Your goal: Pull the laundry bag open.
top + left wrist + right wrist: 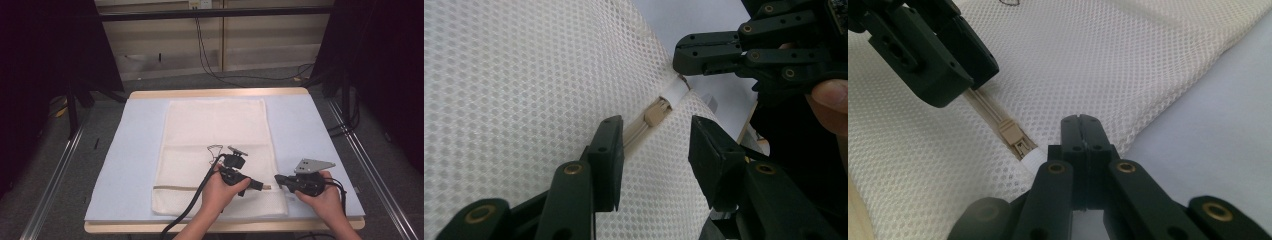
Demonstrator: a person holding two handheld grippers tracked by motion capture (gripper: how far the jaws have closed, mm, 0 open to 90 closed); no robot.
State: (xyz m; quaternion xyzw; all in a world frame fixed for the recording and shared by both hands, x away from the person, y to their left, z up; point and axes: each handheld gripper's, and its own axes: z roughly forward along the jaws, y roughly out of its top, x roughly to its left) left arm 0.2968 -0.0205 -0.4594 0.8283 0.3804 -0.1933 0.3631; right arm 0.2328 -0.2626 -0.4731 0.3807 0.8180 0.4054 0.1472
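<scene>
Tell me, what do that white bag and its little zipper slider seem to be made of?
The white bag looks like soft synthetic mesh fabric: fine, regular holes cover it, matte. The zipper slider seems moulded plastic, beige and dull, without metallic shine, though painted metal can't be ruled out.

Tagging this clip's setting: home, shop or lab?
Most likely a lab recording station. A pale blue mat covers the small table, metal rails flank it, dark curtains stand at both sides, and loose cables trail across the floor.
</scene>
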